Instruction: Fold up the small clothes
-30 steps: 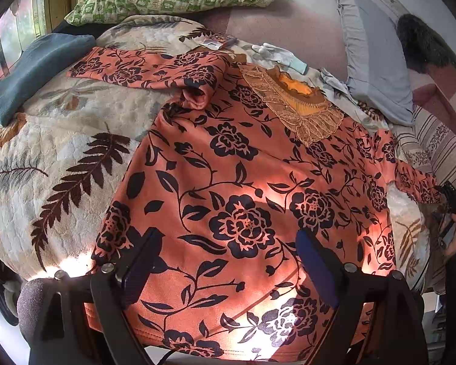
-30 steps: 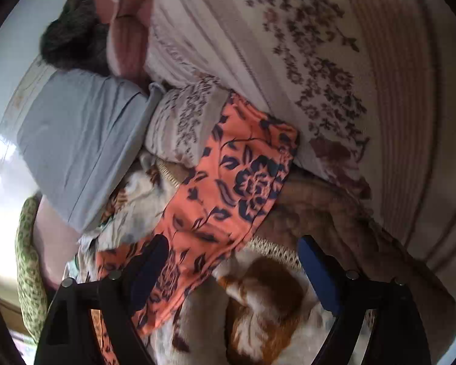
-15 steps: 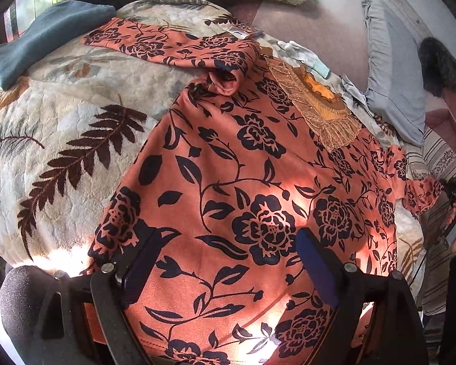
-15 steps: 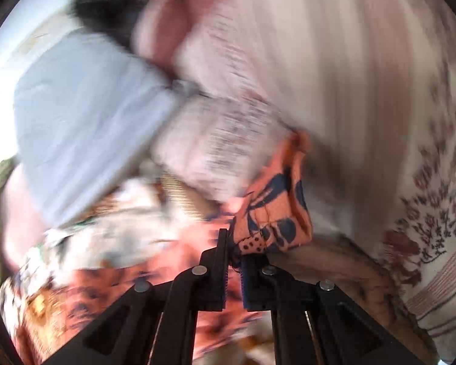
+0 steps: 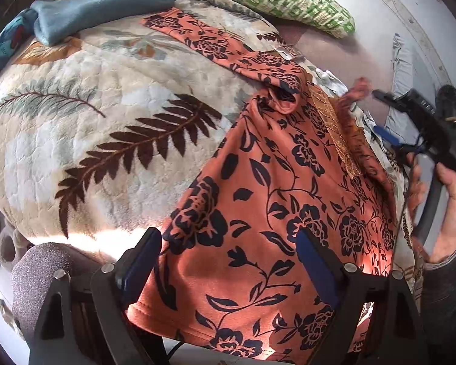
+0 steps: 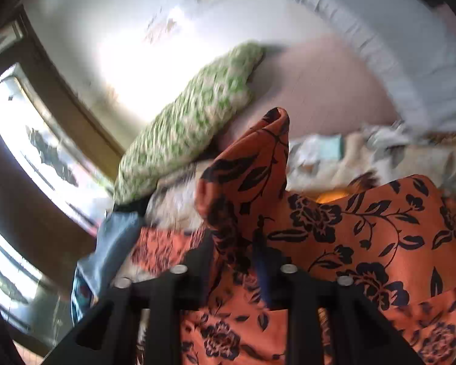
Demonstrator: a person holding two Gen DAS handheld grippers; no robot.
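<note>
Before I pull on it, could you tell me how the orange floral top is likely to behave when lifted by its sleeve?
The orange floral top looks floppy: its sleeve bunches and folds between the opening jaws of the right gripper. It is probably light, draping loosely over the leaf-print blanket. The plush blanket may grip it, so it could drag and wrinkle.

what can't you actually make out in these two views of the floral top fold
- Right wrist view: motion blur smears the green pillow and the window; the sleeve lies between the right gripper's opening jaws, and whether the pads touch it is unclear.
- Left wrist view: the floral top's hem is cut off by the bottom edge and the left gripper.
- Left wrist view: the collar is partly covered by folded fabric.
</note>
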